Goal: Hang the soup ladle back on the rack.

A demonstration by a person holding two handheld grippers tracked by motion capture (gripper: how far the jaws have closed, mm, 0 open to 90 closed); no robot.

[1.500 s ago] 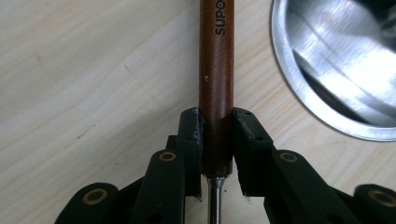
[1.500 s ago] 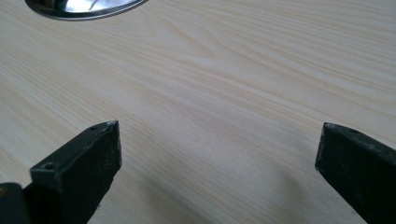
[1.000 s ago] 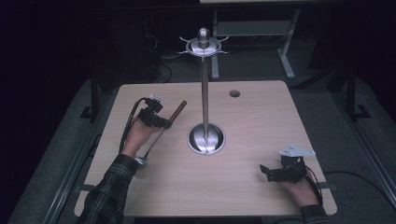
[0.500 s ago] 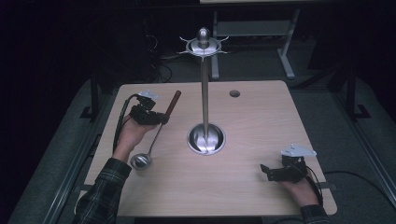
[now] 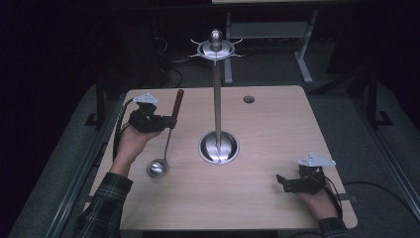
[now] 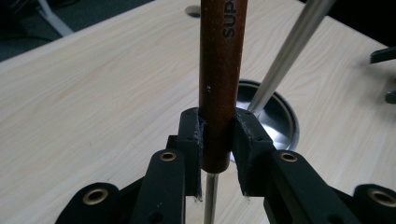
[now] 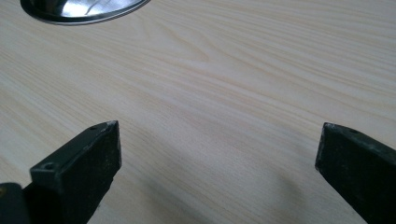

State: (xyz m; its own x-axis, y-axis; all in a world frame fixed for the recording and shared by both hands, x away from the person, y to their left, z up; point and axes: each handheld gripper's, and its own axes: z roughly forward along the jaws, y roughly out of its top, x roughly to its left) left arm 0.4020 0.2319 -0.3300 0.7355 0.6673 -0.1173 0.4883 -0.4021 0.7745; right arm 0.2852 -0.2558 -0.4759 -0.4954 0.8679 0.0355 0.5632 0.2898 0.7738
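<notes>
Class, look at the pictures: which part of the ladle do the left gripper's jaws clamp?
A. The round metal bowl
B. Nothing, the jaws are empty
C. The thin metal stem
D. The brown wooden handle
D: in the left gripper view the left gripper has both pads pressed on the ladle's brown wooden handle.

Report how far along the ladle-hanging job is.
Done: the left gripper is shut on the brown wooden handle of the steel ladle, bowl hanging low.
In hand: carrying it beside the tall steel hook stand.
Left: no utensil hangs on the stand's top hooks. The right gripper rests open on the pale wooden table.
</notes>
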